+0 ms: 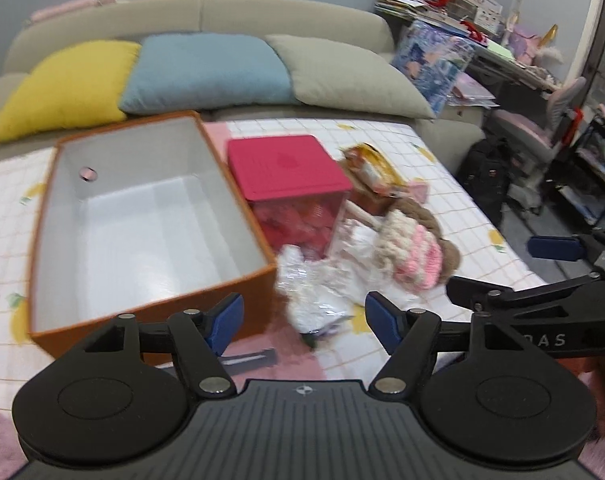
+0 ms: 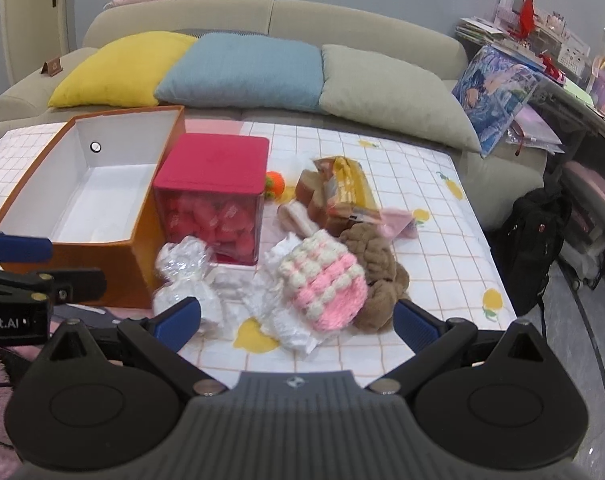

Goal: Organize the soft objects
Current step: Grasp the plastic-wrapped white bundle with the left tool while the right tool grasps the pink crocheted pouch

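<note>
I am hovering both grippers, left (image 1: 304, 318) and right (image 2: 296, 320), jaws wide and empty, near the soft pile (image 2: 322, 280) beside the empty box (image 2: 42, 216). Likely first pick: closing on one item.

An open orange box (image 2: 82, 216) with a white, empty interior is seen at the left of the right wrist frame, its long axis running away from the camera. Just right of it, a clear cube container (image 2: 212, 200) with a red lid is stood upright, filled with pink wrapped pieces. In the centre foreground a pink-and-cream knitted piece (image 2: 322, 280) is laid over crumpled white plastic-wrapped items (image 2: 186, 280), with a brown chunky-knit bundle (image 2: 376, 264) touching it at the right. Behind these, a yellow-and-orange packet (image 2: 342, 192) is propped on brown pieces. A small orange ball (image 2: 273, 184) is partly hidden behind the cube.
</note>
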The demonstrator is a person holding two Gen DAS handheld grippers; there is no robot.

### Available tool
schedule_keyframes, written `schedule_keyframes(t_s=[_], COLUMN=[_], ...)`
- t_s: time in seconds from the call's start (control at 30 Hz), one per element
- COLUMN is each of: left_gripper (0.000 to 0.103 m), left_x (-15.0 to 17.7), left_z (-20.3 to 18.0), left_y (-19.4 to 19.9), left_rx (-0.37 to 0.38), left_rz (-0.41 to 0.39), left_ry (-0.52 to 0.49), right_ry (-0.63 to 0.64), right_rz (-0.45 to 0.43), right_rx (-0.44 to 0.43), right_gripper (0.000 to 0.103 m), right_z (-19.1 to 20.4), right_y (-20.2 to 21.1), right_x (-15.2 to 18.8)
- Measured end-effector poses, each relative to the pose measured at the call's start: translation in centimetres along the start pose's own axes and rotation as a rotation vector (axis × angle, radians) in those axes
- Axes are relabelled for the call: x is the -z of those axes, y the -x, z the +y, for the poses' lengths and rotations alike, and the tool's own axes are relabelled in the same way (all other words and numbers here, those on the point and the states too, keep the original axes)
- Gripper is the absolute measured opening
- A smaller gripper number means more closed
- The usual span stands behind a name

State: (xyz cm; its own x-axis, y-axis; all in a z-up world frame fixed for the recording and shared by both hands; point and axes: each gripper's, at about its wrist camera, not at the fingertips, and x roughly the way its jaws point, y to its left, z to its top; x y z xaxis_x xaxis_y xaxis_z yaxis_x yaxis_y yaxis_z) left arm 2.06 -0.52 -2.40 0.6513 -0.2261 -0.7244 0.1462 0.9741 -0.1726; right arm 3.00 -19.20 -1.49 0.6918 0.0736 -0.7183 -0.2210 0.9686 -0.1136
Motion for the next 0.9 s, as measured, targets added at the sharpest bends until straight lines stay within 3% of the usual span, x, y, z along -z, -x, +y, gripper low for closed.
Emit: schedule_keyframes(t_s=[0.1, 0.3, 0.53, 0.67, 0.9], left_gripper=[0.078, 0.077, 0.081, 0.081, 0.081], left_x=[-0.4, -0.8, -0.3, 0.2, 0.7], left_z=[-0.2, 0.0, -0.4, -0.2, 0.0], left_y=[-1.6, -5.7, -9.3, -10.9, -12.6], left_rx=[0.061, 0.042, -0.049, -0.09, -0.143], left_rz=[0.028, 0.114, 0.157, 0.185, 0.189], left_ry=[0.041, 0.22, 0.296, 0.334, 0.35], right_ry=[0.04, 0.107, 0.097, 0.116, 0.077], right_rz=[-0.029, -0.032, 0.019, 0.086, 0.144], right_rx=[0.013, 0.024, -0.008, -0.089, -0.139], right_gripper=[0.1, 0.087, 0.087, 0.086, 0.075], right_z=[-0.5, -1.4, -2.7, -2.7, -2.9], right_y=[-0.7, -2.9, -7.2, -10.2, -13.2], right_x=[0.3, 0.7, 0.0, -0.1, 0.5])
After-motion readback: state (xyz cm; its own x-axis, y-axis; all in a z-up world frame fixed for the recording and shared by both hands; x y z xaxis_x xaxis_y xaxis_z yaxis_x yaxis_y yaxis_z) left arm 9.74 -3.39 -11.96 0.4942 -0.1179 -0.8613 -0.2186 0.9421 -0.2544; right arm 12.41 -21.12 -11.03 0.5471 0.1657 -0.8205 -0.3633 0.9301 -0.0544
